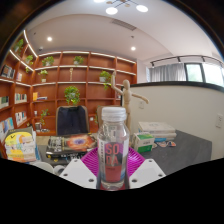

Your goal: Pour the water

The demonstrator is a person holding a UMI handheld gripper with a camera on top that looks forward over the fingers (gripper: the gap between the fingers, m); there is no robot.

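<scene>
One clear plastic water bottle with a white screw cap and a pink label band is sitting between the fingers of my gripper, right at the fingertips, above the near edge of the dark grey table. The magenta pads are showing on both sides of the bottle body and appear to be pressing on it, so I am reading the jaws as pinched on the bottle rather than spread around it.

The bottle is standing upright: long axis vertical, cap pointing at the ceiling, base hidden low between the fingers. I cannot tell whether the base is resting on the table or hanging clear.

Risks I am weighing:
- The cap is looking closed; tilting now would pour nothing, and squeezing harder could buckle the thin wall.
- The grip is sitting low on a smooth round body, so the bottle may be prone to slipping or rotating once I am tipping it.
- No receiving cup is visible to me, so spilling onto the stacked books and papers beyond is a real worry.
</scene>
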